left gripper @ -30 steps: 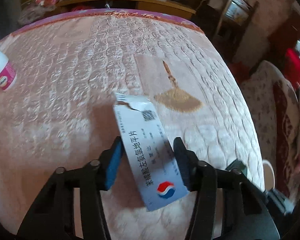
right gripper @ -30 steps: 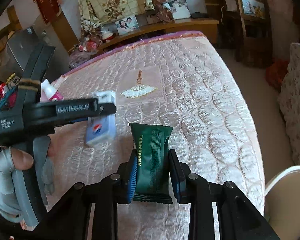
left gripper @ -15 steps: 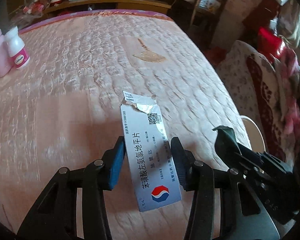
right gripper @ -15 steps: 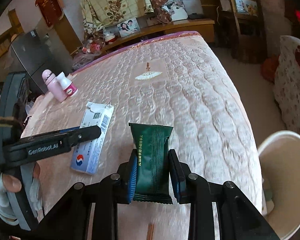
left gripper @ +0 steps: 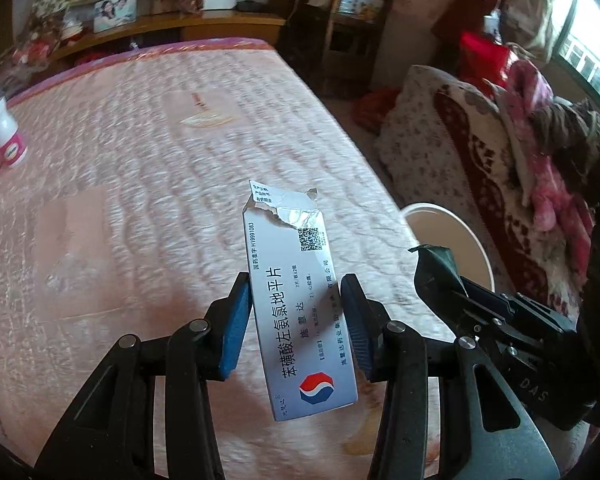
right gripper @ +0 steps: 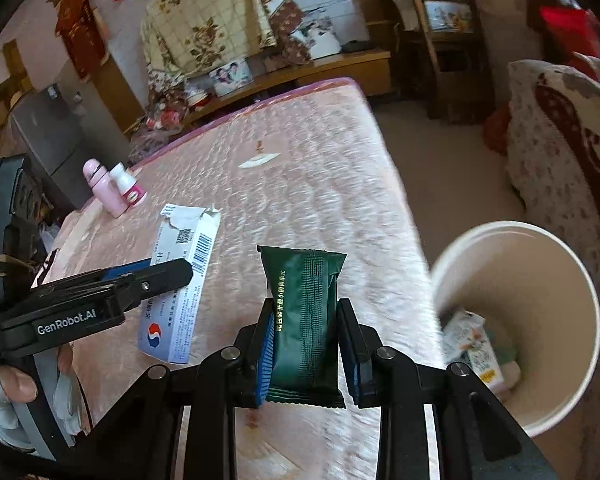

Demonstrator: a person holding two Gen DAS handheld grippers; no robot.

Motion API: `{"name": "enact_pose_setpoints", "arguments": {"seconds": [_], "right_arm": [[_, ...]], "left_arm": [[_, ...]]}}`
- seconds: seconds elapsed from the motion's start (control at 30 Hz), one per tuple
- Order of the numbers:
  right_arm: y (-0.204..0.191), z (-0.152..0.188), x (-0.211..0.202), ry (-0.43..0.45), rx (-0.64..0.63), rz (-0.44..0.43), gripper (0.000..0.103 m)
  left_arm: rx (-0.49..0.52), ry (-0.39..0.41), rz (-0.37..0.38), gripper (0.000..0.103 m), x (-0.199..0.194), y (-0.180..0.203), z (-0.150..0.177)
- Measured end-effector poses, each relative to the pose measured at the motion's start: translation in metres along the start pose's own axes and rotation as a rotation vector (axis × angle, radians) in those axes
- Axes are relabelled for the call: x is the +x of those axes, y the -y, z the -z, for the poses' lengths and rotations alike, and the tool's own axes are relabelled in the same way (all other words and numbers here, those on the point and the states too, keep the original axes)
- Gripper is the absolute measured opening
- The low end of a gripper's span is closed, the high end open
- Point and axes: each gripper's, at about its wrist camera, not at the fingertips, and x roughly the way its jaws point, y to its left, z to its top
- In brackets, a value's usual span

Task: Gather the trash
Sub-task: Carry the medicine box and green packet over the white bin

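With each gripper's jaws clamped on its trash above the bed (right gripper: 308, 184), carry the right gripper (right gripper: 306, 344) and its green snack wrapper (right gripper: 304, 320) squarely over the white bin (right gripper: 580, 280) (milk carton already inside) before parting them, then bring the left gripper (left gripper: 296, 320) with its torn medicine box (left gripper: 296, 300).

A bed (left gripper: 148, 128) with a pink quilted cover fills the middle of the room, a purple border along its far edge. Behind it runs a low wooden shelf (right gripper: 340, 64) carrying a framed photograph (right gripper: 231, 73) and assorted clutter, and a floral yellow cloth (right gripper: 204, 24) hangs against the white brick wall above. A dark wooden rack (right gripper: 440, 32) stands in the far corner on a dull beige floor (right gripper: 452, 152). Beside the bed sits a sofa (left gripper: 460, 152) in a cream and maroon cover, heaped with pink and dark clothes (left gripper: 540, 120). Daylight enters through a window (left gripper: 592, 52) at the right. A grey cabinet (right gripper: 52, 140) stands at the left.
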Motion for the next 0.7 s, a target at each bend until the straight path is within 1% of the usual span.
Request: {"name": "enact_pose_setpoints", "arguments": {"seconds": [0.37,0.7], "right_arm": [[0.061,0.009,-0.040,0.037,0.083,0.090,0.028],[0.114,0.016,-0.052,0.040,0.169,0.159,0.028]], "left_arm": [[0.099,-0.012,0.059,0.042,0.019,0.068,-0.010],[0.167,-0.036,0.111,0.041,0.046,0.122,-0.016]]}}
